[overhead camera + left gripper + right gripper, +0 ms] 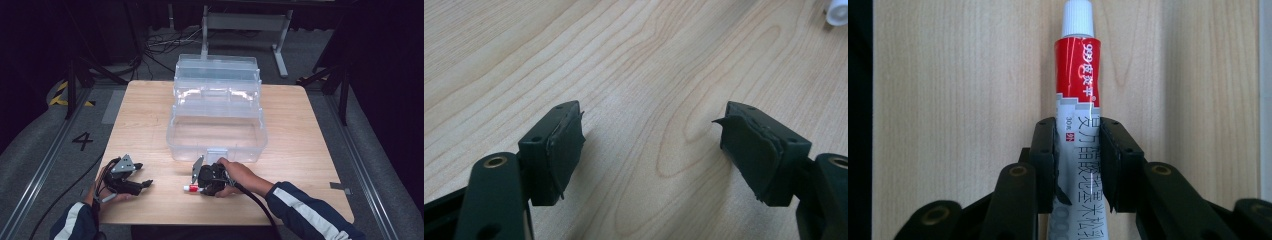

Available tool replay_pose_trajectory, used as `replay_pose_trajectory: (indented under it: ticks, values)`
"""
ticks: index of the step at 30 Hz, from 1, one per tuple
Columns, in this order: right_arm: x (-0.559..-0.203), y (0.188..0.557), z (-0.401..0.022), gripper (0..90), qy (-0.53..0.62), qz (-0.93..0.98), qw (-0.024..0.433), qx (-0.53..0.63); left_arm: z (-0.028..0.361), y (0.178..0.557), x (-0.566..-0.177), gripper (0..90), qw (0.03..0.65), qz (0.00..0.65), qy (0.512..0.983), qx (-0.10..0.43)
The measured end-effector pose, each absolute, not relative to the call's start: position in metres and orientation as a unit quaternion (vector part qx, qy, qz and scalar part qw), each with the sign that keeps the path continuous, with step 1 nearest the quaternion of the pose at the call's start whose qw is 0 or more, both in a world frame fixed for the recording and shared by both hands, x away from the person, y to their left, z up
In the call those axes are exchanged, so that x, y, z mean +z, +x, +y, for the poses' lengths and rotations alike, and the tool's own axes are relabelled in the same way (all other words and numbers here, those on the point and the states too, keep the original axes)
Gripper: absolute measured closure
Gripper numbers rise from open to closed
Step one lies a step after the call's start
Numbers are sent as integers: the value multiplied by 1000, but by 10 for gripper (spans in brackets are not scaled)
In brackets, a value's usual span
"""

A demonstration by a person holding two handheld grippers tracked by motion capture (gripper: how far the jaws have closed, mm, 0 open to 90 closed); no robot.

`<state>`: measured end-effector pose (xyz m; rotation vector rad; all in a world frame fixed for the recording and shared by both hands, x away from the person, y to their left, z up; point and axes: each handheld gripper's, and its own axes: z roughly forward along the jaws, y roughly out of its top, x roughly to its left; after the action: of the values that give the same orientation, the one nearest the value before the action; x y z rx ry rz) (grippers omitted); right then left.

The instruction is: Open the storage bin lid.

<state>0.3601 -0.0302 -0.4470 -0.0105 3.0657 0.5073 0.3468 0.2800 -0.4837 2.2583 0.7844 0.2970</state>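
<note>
A red and white ointment tube (1077, 75) with a white cap lies on the wooden table (145, 120). My right gripper (1077, 125) is shut on the tube's white lower half, one pad against each side. From above, the tube (190, 188) pokes out to the left of the right gripper (201, 188), near the table's front edge. My left gripper (145, 174) rests at the front left with its jaws open. Between those jaws (651, 125) there is bare wood. The tube's white cap (838, 11) shows at the top right corner of the left gripper view.
A clear plastic tiered storage box (215, 146) stands open in the middle of the table, just beyond the right hand, its trays stepped back toward the far edge. Dark floor, cables and a metal frame surround the table.
</note>
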Motion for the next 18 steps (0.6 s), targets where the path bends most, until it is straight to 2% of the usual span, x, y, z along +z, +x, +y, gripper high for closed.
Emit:
replay_pose_trajectory:
  ticks: [5, 18]
  values:
    - [-446, 357, -37, 708, -5, 985, 16, 171, 280, 347, -484, 253, 358, 304, 875, 115]
    - [-414, 359, -78, 708, 15, 976, 37, 216, 280, 347, -484, 252, 358, 304, 875, 115]
